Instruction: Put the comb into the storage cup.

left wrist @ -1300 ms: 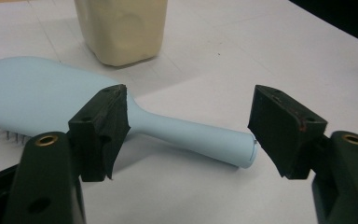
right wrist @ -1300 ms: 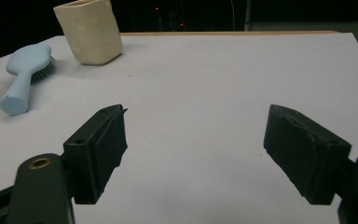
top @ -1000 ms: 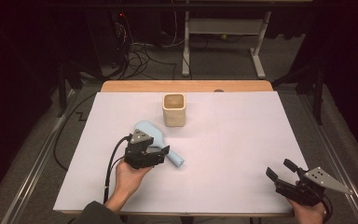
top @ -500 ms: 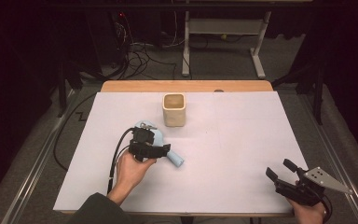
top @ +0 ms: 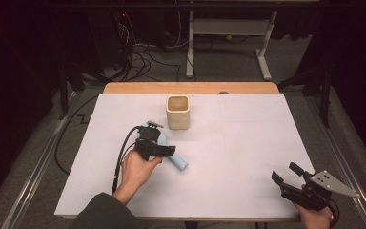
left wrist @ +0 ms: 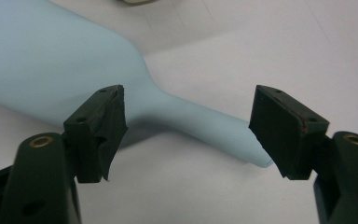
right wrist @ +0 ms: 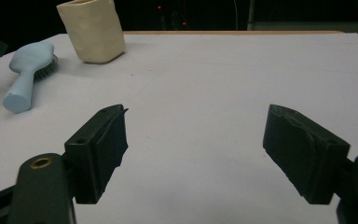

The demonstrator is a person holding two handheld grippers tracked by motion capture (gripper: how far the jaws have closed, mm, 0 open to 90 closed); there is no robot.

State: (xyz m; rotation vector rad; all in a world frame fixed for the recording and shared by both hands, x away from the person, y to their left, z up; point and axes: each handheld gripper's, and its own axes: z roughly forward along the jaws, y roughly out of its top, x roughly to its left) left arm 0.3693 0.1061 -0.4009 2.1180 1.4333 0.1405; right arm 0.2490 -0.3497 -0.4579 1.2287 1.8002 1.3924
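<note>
Two grippers noted. High view: left gripper (top: 164,151) over hairbrush (top: 174,160) on tabletop (top: 248,157). Left gripper view: jaws wide, handle between them, ungripped; closing near its tip risks slippage. Right gripper view: right gripper (right wrist: 196,149) jaws wide, empty.

White-covered table, two things on it.
I see a wooden table (top: 124,88) under white paper; a pale blue plastic hairbrush (top: 177,161) and a cream square ceramic cup (top: 177,112) lie near each other.
</note>
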